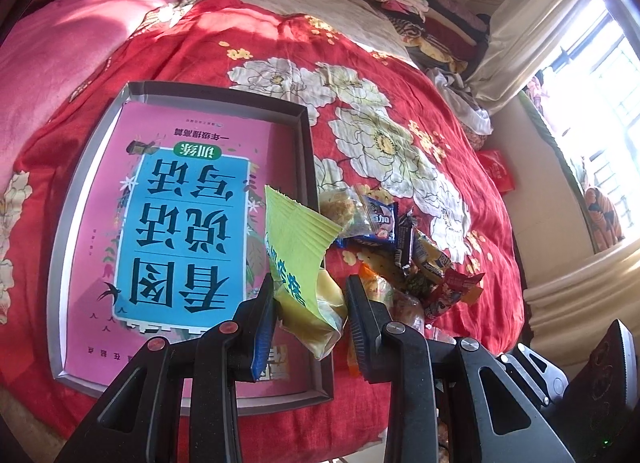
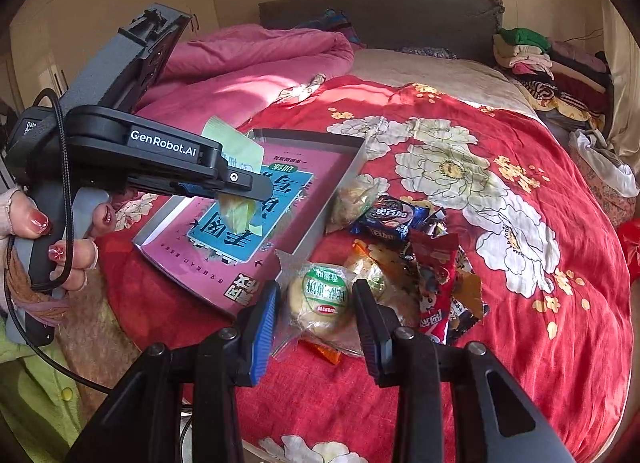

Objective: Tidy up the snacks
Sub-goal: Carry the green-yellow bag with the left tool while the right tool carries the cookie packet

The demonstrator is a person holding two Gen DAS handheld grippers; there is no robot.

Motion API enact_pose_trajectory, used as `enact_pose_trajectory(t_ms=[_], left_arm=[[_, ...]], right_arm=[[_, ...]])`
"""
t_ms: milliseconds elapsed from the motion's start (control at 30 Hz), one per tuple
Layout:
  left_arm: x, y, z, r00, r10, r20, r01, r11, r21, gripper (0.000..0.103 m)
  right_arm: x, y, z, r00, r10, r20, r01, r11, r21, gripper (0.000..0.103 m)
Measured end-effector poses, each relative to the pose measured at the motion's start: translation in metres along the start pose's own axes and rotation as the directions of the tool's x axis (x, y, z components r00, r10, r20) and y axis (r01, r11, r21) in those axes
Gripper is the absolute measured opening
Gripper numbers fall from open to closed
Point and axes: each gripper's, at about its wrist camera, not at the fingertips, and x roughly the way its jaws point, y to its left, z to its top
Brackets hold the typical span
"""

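We see red floral quilt (image 2: 480,263) | grey tray (image 1: 306,151) holding pink book (image 1: 180,223) | snack pile (image 2: 420,255) beside tray | left gripper (image 1: 310,303) clamped on yellow-green packet (image 1: 300,263) above tray | right gripper (image 2: 316,303) clamped on round pastry packet (image 2: 320,299).

The left gripper (image 2: 240,187) hides the middle of the yellow-green packet (image 2: 236,151), the pink book (image 1: 180,223) covers the tray (image 1: 64,223) floor, and lower wrappers in the snack pile (image 2: 420,263) are buried.
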Motion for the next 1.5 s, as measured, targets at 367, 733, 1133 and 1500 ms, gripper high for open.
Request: enact_pose_trajectory(t_ms=[367, 733, 1133, 1500], left_arm=[[-0.006, 0.028, -0.005, 1.000, 0.011, 0.014, -0.010, 0.999, -0.046, 0.034], [-0.007, 0.050, -0.009, 1.000, 0.006, 0.023, -0.004, 0.996, -0.085, 0.034], [-0.002, 0.067, -0.012, 1.000, -0.005, 0.025, 0.007, 0.994, -0.112, 0.034], [0.007, 0.070, -0.017, 0.999, -0.032, 0.015, 0.034, 0.995, -0.098, 0.034]], right_arm=[[0.017, 0.024, 0.010, 0.999, 0.033, -0.032, -0.035, 0.997, -0.062, 0.038], [0.036, 0.046, 0.026, 0.996, 0.075, -0.057, -0.081, 0.990, -0.113, 0.038], [0.071, 0.055, 0.042, 0.988, 0.109, -0.109, -0.123, 0.984, -0.127, 0.038], [0.086, 0.062, 0.035, 0.984, 0.097, -0.151, -0.116, 0.985, -0.127, 0.038]])
